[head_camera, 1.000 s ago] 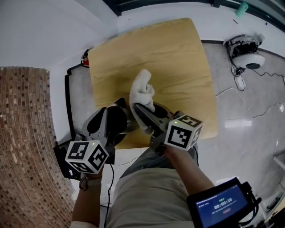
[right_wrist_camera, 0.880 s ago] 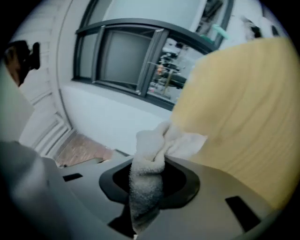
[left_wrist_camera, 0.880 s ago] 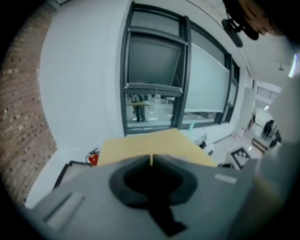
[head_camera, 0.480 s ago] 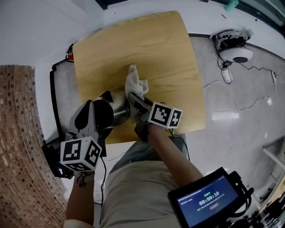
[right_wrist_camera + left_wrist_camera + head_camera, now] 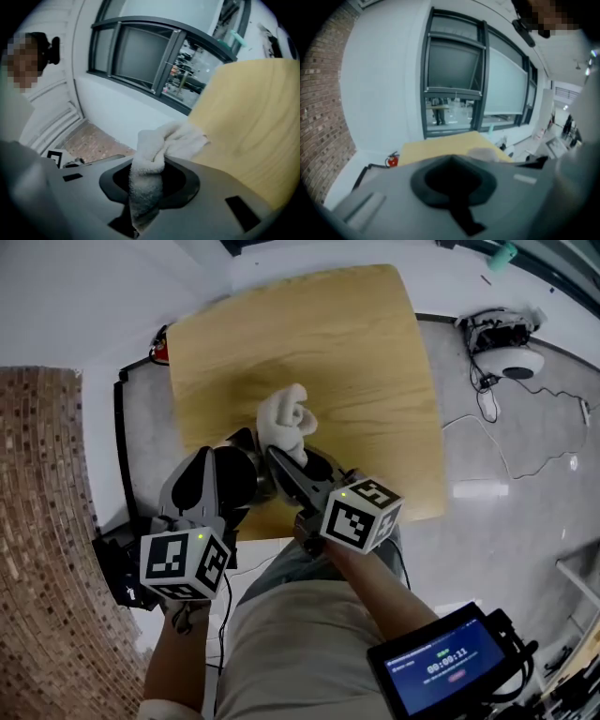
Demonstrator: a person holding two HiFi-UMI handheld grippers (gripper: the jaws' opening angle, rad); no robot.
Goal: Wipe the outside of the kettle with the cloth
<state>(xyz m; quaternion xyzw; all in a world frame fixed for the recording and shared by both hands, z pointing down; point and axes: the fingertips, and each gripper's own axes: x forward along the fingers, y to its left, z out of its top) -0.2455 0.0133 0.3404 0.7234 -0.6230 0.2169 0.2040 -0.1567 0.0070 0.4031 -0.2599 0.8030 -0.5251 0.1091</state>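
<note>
Wiping a kettle at the near edge of a wooden table, with two hand-held grippers.

The right gripper (image 5: 279,463) has its jaws pinched tight on a white terry cloth (image 5: 286,418), which bunches up just beyond the jaw tips, over the far side of the steel kettle (image 5: 259,480). The left gripper (image 5: 230,470) sits right beside the kettle on its left; its jaws look pressed together with nothing visible between them. The job seems to be mid-way: the cloth is at the kettle, but the grippers hide most of the body, so how much has been wiped cannot be judged, and the near and left sides likely remain. Counted: one kettle, one cloth, two grippers, one table (image 5: 366,362).
</note>
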